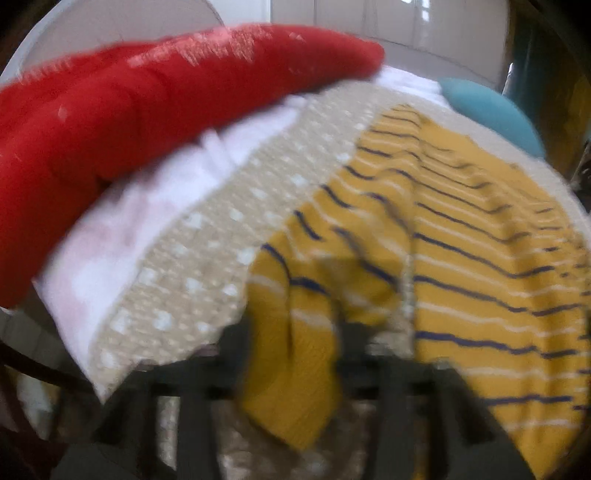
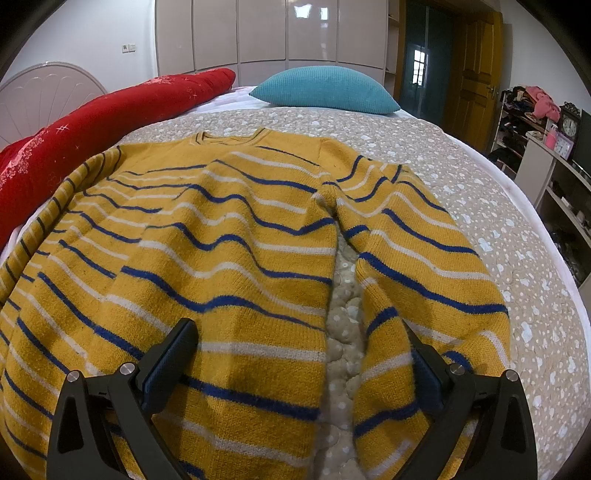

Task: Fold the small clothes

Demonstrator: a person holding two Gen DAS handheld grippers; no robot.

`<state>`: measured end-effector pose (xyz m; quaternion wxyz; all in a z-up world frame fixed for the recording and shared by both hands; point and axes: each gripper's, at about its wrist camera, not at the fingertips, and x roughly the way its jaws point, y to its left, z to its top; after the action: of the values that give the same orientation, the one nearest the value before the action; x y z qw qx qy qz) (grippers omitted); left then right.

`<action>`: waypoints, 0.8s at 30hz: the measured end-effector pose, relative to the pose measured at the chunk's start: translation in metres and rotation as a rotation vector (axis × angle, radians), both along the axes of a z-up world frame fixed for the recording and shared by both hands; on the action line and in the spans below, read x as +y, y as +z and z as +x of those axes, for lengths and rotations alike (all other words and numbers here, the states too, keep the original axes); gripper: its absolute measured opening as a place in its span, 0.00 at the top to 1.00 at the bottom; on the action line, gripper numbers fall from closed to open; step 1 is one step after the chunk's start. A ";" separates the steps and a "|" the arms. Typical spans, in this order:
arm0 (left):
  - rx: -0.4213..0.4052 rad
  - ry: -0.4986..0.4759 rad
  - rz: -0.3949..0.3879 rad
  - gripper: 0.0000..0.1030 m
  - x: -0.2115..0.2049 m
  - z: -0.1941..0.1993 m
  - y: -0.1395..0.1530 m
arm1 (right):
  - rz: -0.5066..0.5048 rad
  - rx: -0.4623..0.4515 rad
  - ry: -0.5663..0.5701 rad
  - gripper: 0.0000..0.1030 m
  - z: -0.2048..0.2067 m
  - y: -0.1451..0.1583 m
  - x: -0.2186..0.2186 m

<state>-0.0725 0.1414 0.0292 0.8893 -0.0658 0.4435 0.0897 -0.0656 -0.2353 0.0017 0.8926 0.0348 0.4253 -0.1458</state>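
Lying face-up on the bed (image 2: 480, 177), the striped sweater (image 2: 229, 229) is spread flat with its neckline toward the far pillows and its hem toward the cameras. It is mustard yellow with blue and white bands. Its sleeve on the right of the right-wrist view runs down alongside the body, a narrow strip of the dotted beige bedcover (image 2: 345, 325) showing between the 2.

The right gripper (image 2: 303, 354) hangs over the lower part of the sweater, its jaws spread wide. One finger is over the body of the garment and the other over the sleeve; neither pad pinches any cloth.

The left-wrist view is smeared by blur. There the left gripper (image 1: 295, 350) has its jaws drawn close on a bunched fold of the sweater (image 1: 291, 354), apparently a sleeve end, which passes between the 2 dark fingers and hangs down below them. The rest of the garment stretches away to the right of that view over the bedcover (image 1: 207, 258).

A long red bolster (image 2: 110, 122) lies along the left edge of the bed, and a teal pillow (image 2: 325, 90) sits at the far end. Beyond it stand pale wardrobe doors (image 2: 266, 33) and a wooden door (image 2: 476, 77). Shelves (image 2: 554, 177) with a clock (image 2: 570, 125) stand at the right.
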 end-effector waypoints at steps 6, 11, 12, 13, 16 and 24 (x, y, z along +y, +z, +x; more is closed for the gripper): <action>-0.073 0.176 0.145 0.85 0.035 0.000 0.030 | -0.001 0.000 0.000 0.00 -0.001 0.000 0.000; -0.078 0.253 0.114 0.73 0.072 0.000 0.048 | 0.002 0.000 0.000 0.00 -0.001 0.000 0.000; -0.096 0.243 0.116 0.70 0.069 -0.004 0.050 | 0.003 0.001 0.000 0.00 -0.001 0.000 -0.001; -0.111 0.227 0.128 0.65 0.062 -0.009 0.052 | 0.005 0.004 -0.001 0.00 -0.001 0.000 -0.001; -0.149 0.168 0.123 0.52 0.037 -0.019 0.057 | 0.016 0.020 0.001 0.00 0.000 -0.001 -0.003; -0.198 -0.130 -0.032 0.29 -0.065 0.001 0.067 | 0.168 0.024 0.058 0.12 -0.001 0.025 -0.017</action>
<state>-0.0714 0.0764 0.0959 0.9315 -0.0595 0.3583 0.0181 -0.0667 -0.2521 0.0266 0.8851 0.0954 0.4477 -0.0839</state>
